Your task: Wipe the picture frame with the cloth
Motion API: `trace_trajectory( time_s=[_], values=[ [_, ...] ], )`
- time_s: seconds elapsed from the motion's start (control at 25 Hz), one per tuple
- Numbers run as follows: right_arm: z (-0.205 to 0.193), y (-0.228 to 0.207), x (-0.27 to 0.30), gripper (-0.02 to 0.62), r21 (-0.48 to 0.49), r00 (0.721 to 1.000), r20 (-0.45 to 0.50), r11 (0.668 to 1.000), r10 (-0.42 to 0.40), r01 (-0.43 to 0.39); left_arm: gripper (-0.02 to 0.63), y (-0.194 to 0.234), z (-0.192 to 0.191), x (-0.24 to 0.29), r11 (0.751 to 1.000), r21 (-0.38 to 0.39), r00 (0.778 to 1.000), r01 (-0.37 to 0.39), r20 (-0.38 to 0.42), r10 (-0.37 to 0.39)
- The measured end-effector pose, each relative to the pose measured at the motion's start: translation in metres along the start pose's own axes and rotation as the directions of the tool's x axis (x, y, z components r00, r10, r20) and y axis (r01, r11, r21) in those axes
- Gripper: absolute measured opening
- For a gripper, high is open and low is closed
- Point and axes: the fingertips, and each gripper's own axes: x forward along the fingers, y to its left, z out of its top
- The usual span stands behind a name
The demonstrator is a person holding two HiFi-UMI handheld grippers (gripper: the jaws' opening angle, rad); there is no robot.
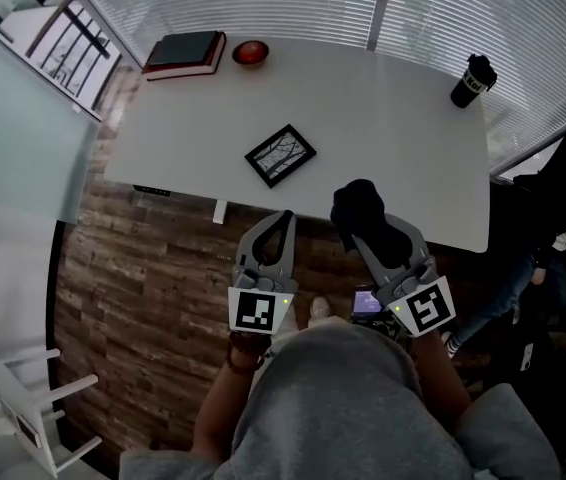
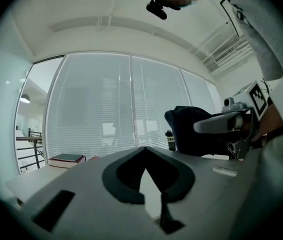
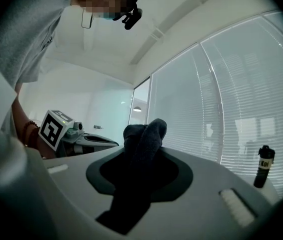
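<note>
Right hand-held gripper (image 1: 365, 233) clamped on dark cloth (image 1: 355, 200) | left hand-held gripper (image 1: 283, 224) closed, empty | picture frame (image 1: 280, 155) flat on worktop (image 1: 393, 118), well ahead of both | risk: unheld frame may slide under wiping, bunched cloth could slip out

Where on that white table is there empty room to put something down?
The widest bare stretch of the table lies between the picture frame and the black bottle. Another lies between frame and book. Book and red bowl crowd the far corner.
</note>
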Motion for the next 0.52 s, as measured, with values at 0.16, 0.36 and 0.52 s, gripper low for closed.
trace_trajectory(
  time_s=[0.16, 0.36, 0.52],
  values=[
    [-0.005, 0.011, 0.000, 0.120, -0.003, 1.000, 0.010, 1.000, 0.022, -0.022, -0.005, 0.001, -0.004, -0.011, 1.000, 0.016, 1.000, -0.009, -0.007, 0.010],
    [-0.006, 0.017, -0.001, 0.120, -0.010, 0.999, 0.009, 0.999, 0.046, -0.046, -0.005, -0.002, 0.000, -0.015, 1.000, 0.027, 1.000, -0.012, -0.004, 0.012],
    [-0.003, 0.024, -0.003, 0.120, -0.015, 0.998, 0.007, 0.998, 0.063, -0.063, -0.005, -0.005, 0.008, -0.022, 1.000, 0.022, 1.000, -0.008, 0.008, 0.008]
  ],
)
